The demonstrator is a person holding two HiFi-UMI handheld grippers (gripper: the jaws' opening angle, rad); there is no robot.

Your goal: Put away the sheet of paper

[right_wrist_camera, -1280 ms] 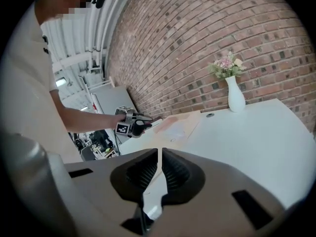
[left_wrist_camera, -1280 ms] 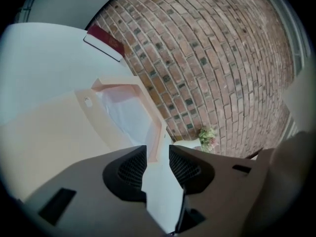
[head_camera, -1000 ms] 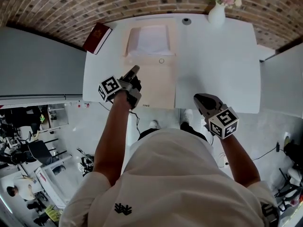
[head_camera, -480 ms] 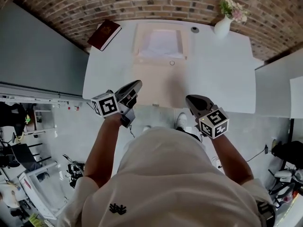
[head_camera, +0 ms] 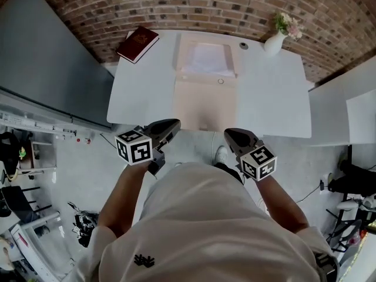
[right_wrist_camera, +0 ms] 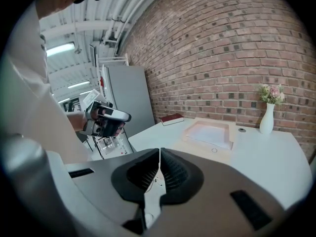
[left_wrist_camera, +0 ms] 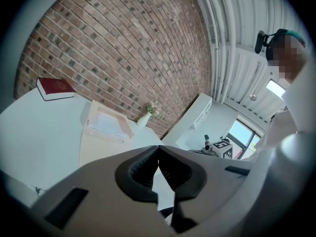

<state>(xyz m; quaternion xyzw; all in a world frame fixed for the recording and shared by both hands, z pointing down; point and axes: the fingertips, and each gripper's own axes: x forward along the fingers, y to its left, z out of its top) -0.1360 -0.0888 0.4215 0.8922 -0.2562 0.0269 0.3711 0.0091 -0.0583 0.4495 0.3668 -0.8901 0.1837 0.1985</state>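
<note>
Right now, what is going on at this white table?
A person stands at the white table with a gripper in each hand. The left gripper and the right gripper are both shut and empty, held near the table's front edge. The sheet of paper lies in the open beige case, which neither gripper touches.

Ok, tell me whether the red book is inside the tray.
No, the red book lies on the table to the left of the tray, apart from it.

White table (head_camera: 270,98): red book (head_camera: 137,43) far-left corner, beige tray (head_camera: 205,101) centre, flower vase (head_camera: 272,42) far right, small dark disc (head_camera: 243,45) near vase.
</note>
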